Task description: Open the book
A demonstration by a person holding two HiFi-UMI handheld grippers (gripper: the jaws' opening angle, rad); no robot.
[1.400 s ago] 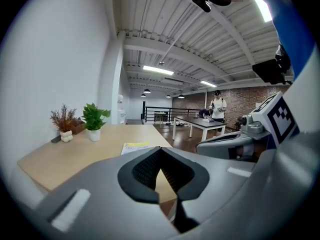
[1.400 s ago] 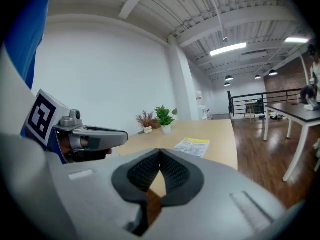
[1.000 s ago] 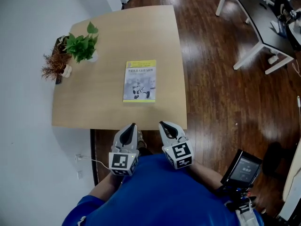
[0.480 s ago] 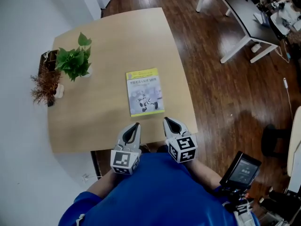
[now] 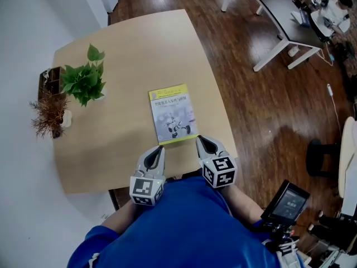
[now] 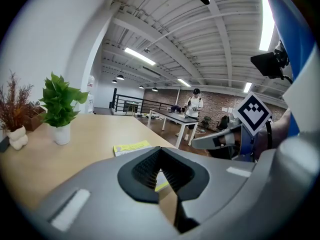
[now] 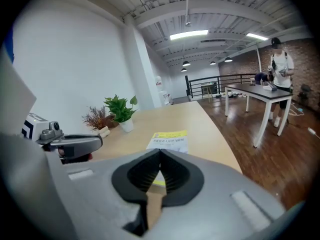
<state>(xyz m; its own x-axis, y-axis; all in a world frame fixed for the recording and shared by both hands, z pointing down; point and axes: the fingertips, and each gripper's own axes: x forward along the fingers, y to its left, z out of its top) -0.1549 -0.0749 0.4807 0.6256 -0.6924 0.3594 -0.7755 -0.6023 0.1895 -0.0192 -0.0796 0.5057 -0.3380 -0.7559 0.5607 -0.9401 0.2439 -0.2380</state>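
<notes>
A closed book (image 5: 172, 114) with a yellow-and-white cover lies flat on the wooden table (image 5: 122, 49), near its front edge. It also shows in the left gripper view as the book (image 6: 131, 147) and in the right gripper view as the book (image 7: 169, 140). My left gripper (image 5: 158, 150) hovers at the table's front edge, just short of the book's near left corner, jaws shut on nothing. The right gripper (image 5: 199, 140) hangs by the book's near right corner, also shut and empty. Neither touches the book.
A green potted plant (image 5: 82, 81) and a dried plant in a white pot (image 5: 49, 115) stand at the table's left side. Dark wooden floor lies right of the table, with a white-legged desk (image 5: 279, 21) beyond. A person (image 7: 279, 69) stands by that desk.
The view has shifted, so the table and book sit lower and nearer. Both grippers have come closer to the book's near edge. Both jaws stay shut.
</notes>
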